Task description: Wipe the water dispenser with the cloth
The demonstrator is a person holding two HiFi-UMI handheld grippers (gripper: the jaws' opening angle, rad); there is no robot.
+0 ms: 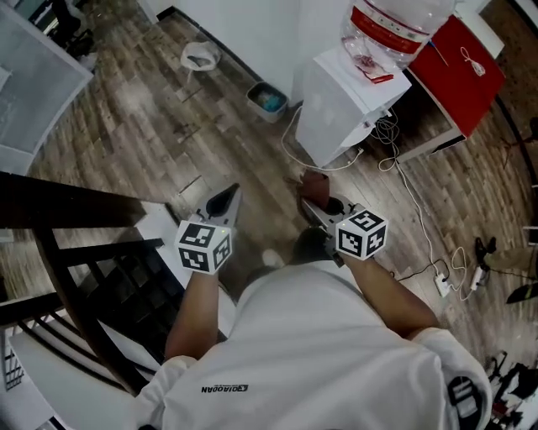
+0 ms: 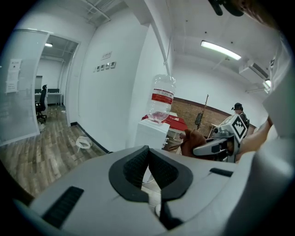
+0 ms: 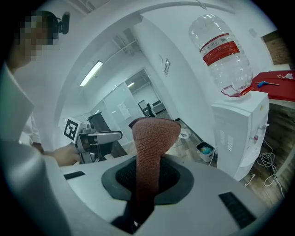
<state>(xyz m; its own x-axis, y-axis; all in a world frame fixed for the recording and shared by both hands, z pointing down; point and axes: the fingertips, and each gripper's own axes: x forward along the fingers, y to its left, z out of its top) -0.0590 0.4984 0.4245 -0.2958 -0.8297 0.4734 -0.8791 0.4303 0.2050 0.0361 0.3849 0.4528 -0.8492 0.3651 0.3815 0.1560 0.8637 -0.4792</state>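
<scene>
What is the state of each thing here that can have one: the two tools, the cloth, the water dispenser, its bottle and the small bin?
left tool: shut, nothing between its jaws.
right tool: shut on the cloth.
cloth: clamped, free end standing up, clear of the water dispenser.
water dispenser: upright on the floor, not yet touched.
bottle: upside down on top of the water dispenser.
bin: open, something inside.

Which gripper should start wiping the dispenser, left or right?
Right. The right gripper clamps the cloth in its jaws and sits nearer the water dispenser; the left gripper is shut on nothing.
</scene>
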